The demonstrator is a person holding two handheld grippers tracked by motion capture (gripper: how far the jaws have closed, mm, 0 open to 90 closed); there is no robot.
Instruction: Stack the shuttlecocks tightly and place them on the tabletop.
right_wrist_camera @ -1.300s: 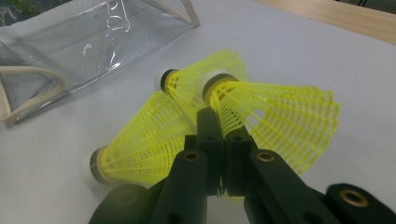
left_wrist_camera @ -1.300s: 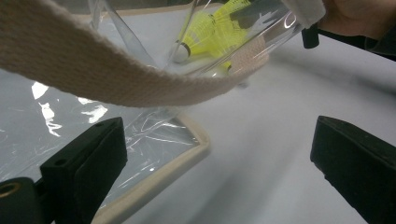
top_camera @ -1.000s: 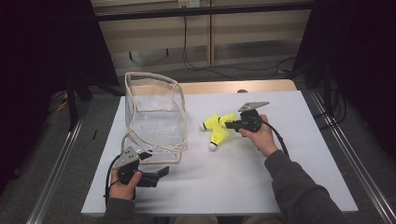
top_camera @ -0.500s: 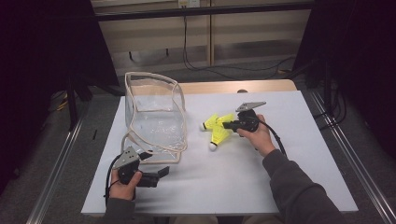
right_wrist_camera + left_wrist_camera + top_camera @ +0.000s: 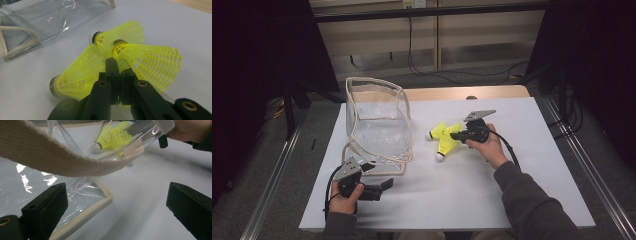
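I see three yellow shuttlecocks (image 5: pixel 117 60) with mesh plastic skirts and pale cork tips, bunched together on the white table (image 5: pixel 532 165) just to the right of the clear plastic bag (image 5: pixel 377 125). My right gripper (image 5: pixel 455 135) has its jaws pressed together on the skirt rim of one of them; the right gripper view shows this pinch up close, with the black jaws meeting at the yellow mesh and the skirts fanning out to either side, detail I cannot make out from the high view. My left gripper (image 5: pixel 387 184) rests in front of the bag, jaws spread wide with nothing between them. Its own view shows the bag's woven cream strap (image 5: pixel 62 160) crossing overhead and the shuttlecocks seen through the clear plastic beyond.
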